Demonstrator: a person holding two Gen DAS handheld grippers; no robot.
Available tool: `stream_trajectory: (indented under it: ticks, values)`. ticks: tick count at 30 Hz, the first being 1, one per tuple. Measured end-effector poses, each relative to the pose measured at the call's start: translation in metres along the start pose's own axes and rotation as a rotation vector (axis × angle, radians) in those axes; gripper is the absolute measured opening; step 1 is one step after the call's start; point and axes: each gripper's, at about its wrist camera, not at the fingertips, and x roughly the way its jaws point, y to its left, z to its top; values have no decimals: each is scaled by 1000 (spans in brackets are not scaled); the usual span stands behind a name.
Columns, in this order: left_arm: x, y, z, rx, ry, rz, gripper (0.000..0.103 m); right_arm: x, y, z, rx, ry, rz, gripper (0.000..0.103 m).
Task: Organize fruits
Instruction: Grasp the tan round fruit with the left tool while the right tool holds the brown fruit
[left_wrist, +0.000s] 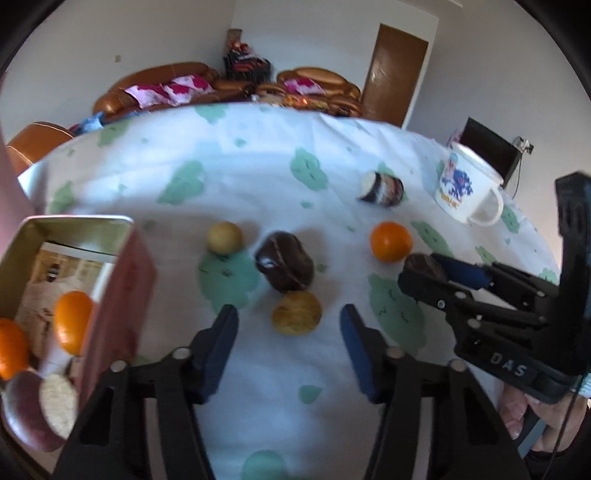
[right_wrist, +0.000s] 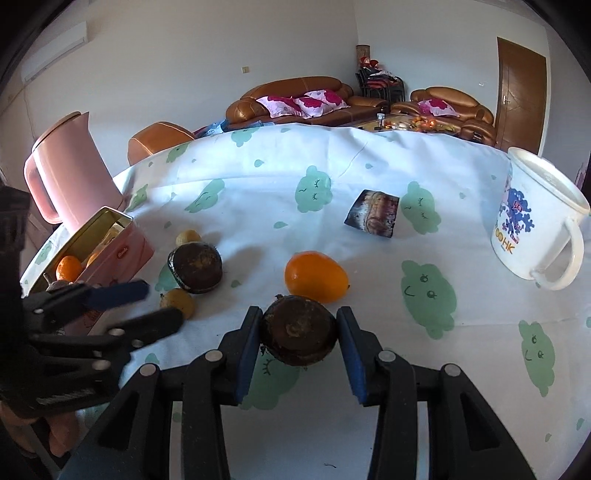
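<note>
Gripping a dark brown fruit (right_wrist: 299, 334) in the right tool (right_wrist: 299, 328) above the bench (right_wrist: 461, 387); left tool (left_wrist: 288, 332) open over a yellowish fruit (left_wrist: 296, 312); oranges (left_wrist: 72, 319) inside the pink tin (left_wrist: 122, 288).

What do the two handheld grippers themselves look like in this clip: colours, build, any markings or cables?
Both are black plastic linkage frames with silver pivot pins and blue pads on the finger faces. The right gripper carries raised white letters, "DAS", on its body, with a thin dark cable near the hand. The left gripper looks the same build; no markings are legible on it.
</note>
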Motion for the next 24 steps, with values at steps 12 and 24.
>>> stream_trajectory:
  ticks: [12,24]
  values:
    - [8,-2,0,1,3,-46,30,-2,3,-1,-20,-14,-2,44]
    - [-16,-3,-2,12,-125,-6,30,-17,16,-3,-78,-96,-15,44]
